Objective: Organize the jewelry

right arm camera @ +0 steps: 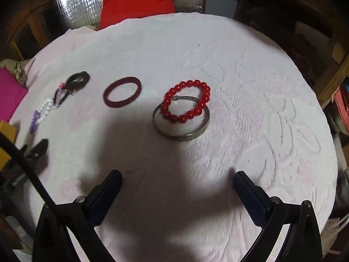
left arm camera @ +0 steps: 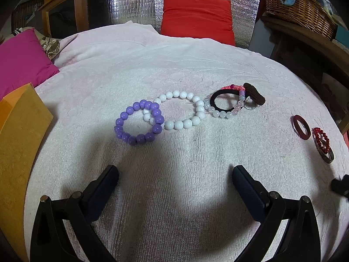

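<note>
left gripper (left arm camera: pixel 175 171): jaws standing wide apart, gripping nothing, hovering over the white towel (left arm camera: pixel 174 65).
right gripper (right arm camera: pixel 177 175): jaws likewise spread wide and gripping nothing, hanging above the same towel.
purple bead bracelet (left arm camera: pixel 139 122): lying flat just ahead of the left gripper, slightly to its left, its far edge overlapping the white bead bracelet.
white bead bracelet (left arm camera: pixel 181 110): lying flat beside the purple one, its right edge touching the next cluster.
cluster beyond: a black ring bangle (left arm camera: pixel 226 100) resting over a strand of clear and pale beads (left arm camera: pixel 224 114); a pink coiled band (left arm camera: pixel 232 87) and a dark brown fabric hair tie (left arm camera: pixel 254 93) sitting at its far right edge; a small metal ring (left arm camera: pixel 250 105) touching the hair tie.
red bead bracelet (right arm camera: pixel 187 100): lying straight ahead of the right gripper, propped across the far rim of the silver bangle.
silver bangle (right arm camera: pixel 181 120): lying flat beneath the red beads, engraving showing along its near wall.
dark red bangle (right arm camera: pixel 122 91): lying flat to the left of the red beads, apart from them.
yellow box (left arm camera: pixel 19 131): sitting at the left edge of the towel.
surroundings: magenta cushion (left arm camera: pixel 19 61) at far left, red cushion (left arm camera: pixel 196 17) leaning against silver foil at the back, wicker basket (left arm camera: pixel 301 8) sitting on a shelf at upper right.
</note>
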The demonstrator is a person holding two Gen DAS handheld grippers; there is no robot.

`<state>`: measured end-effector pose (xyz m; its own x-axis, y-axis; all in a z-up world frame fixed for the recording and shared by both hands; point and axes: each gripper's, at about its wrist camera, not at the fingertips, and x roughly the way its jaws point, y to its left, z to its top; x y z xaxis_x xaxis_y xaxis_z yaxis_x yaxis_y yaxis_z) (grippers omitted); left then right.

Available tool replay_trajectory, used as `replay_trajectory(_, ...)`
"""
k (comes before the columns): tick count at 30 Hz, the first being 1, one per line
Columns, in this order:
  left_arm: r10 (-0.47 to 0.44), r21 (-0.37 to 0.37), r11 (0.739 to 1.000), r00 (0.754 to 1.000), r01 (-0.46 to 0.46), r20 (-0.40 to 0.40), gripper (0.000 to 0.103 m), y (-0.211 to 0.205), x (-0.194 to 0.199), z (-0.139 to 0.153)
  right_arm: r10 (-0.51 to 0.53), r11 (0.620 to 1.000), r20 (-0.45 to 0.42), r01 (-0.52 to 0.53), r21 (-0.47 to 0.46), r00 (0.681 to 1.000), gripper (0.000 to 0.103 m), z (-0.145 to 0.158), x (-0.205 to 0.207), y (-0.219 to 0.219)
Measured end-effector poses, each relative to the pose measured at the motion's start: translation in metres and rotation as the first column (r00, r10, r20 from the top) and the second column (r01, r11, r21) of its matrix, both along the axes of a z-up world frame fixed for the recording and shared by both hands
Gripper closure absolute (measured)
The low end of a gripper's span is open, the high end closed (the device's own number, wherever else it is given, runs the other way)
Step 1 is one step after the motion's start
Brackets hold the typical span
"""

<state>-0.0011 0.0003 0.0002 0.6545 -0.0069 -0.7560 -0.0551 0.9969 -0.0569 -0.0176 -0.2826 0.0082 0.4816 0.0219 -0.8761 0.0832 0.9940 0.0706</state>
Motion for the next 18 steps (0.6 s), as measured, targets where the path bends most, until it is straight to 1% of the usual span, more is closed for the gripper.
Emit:
replay_trajectory(2, 0.004, 0.002, 1.0, 1.0, -0.004, 0.004, 0.0, 0.0, 0.0, 0.0, -0.034, 0.999, 0.054, 0.034, 0.014, 0.998, 0.0, 0.016, -0.009, -0.002)
replay_trajectory(5, 0.068, 0.027, 0.997, 0.997, -0.067, -0.025, 0.0, -0.009, 0.002, 0.002, -0.032, 0.999, 0.146, 0.03, 0.016, 0.989, 0.0, 0.043, -0.019, 0.002)
replay_trajectory(6, 0.047, 0.03, 0.999, 0.998, -0.045, -0.052, 0.0, -0.008, 0.001, 0.003, -0.031, 1.0, 0.179, 0.029, 0.013, 0.983, 0.0, 0.05, -0.023, 0.005)
replay_trajectory(8, 0.005, -0.013, 1.0, 0.989, -0.007, -0.145, 0.0, -0.004, 0.0, 0.009, -0.008, 1.0, 0.228, 0.004, 0.017, 0.974, 0.0, 0.062, -0.027, 0.012)
replay_trajectory(9, 0.0, -0.018, 1.0, 0.985, -0.004, -0.175, 0.0, 0.0, -0.007, 0.016, 0.004, 1.0, 0.245, -0.009, 0.02, 0.969, 0.0, 0.067, -0.029, 0.014)
replay_trajectory(10, 0.022, -0.003, 1.0, 0.987, -0.023, -0.158, 0.0, 0.005, -0.019, 0.025, 0.013, 0.999, 0.259, -0.02, 0.025, 0.966, 0.0, 0.072, -0.03, 0.016)
replay_trajectory(12, 0.08, 0.05, 0.996, 0.994, -0.077, -0.07, 0.0, 0.016, -0.052, 0.058, 0.038, 0.998, 0.292, -0.052, 0.04, 0.956, 0.0, 0.085, -0.041, 0.021)
replay_trajectory(13, 0.092, 0.067, 0.994, 0.995, -0.09, -0.033, 0.0, 0.02, -0.068, 0.074, 0.042, 0.998, 0.306, -0.056, 0.04, 0.951, 0.0, 0.094, -0.047, 0.024)
replay_trajectory(15, 0.133, 0.126, 0.982, 0.989, -0.141, 0.07, 0.0, 0.024, -0.108, 0.115, 0.045, 0.997, 0.347, -0.063, 0.041, 0.937, 0.0, 0.108, -0.064, 0.028)
replay_trajectory(16, 0.142, 0.145, 0.977, 0.984, -0.156, 0.105, 0.0, 0.025, -0.119, 0.128, 0.05, 0.996, 0.372, -0.072, 0.045, 0.927, 0.0, 0.115, -0.077, 0.029)
replay_trajectory(18, 0.131, 0.188, 0.967, 0.97, -0.17, 0.205, 0.0, 0.019, -0.159, 0.164, 0.056, 0.996, 0.411, -0.079, 0.039, 0.91, 0.0, 0.127, -0.1, 0.028)
